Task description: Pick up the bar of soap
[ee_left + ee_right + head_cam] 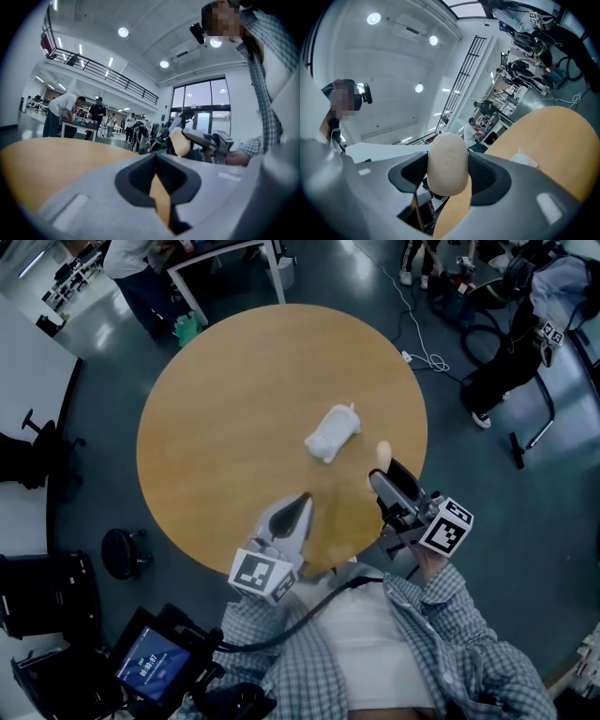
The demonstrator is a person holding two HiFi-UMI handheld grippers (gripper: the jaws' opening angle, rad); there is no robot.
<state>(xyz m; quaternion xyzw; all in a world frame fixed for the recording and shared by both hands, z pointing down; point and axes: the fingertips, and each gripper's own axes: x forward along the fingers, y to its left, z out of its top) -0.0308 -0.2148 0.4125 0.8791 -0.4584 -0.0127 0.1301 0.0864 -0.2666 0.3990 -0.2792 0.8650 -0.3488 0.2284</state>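
A cream oval bar of soap (448, 164) sits clamped between the jaws of my right gripper (449, 176), lifted off the round wooden table (244, 399). In the head view the soap (382, 454) shows at the tip of the right gripper (386, 474), above the table's near right part. The left gripper view also catches the soap (179, 141) held up to the right. My left gripper (298, 507) rests low over the table's near edge, its jaws closed together with nothing in them (159, 187).
A crumpled white cloth (332, 432) lies near the table's middle, ahead of both grippers. Around the table are a white desk (225, 259) with people at the back, cables on the floor (422, 343), chairs and a person's legs (497, 381) at the right.
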